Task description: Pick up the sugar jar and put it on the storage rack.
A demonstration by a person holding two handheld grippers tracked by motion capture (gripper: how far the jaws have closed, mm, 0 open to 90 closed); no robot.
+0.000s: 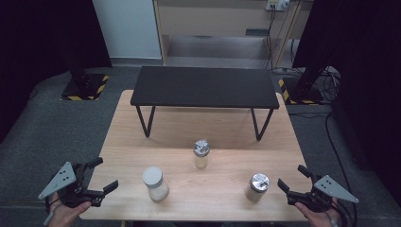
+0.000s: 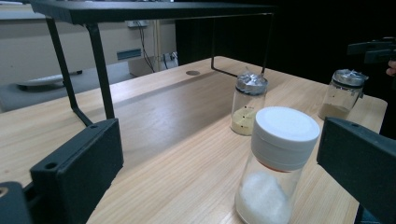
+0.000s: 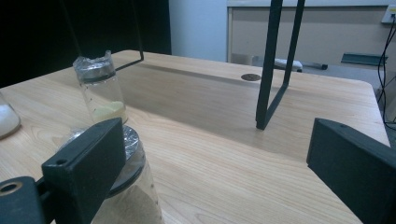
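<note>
My left hand-held gripper (image 1: 105, 174) spread wide and empty beside the white-lidded jar (image 1: 155, 184) at the counter's (image 1: 213, 194) front, right hand-held gripper (image 1: 294, 180) released too, just beside the foil-capped jar (image 1: 257, 187)

Both hand-held grippers, left gripper (image 1: 100, 177) and right gripper (image 1: 292, 180), are black, blocky-jawed, each topped by a grey triangular plate with small holes.
</note>
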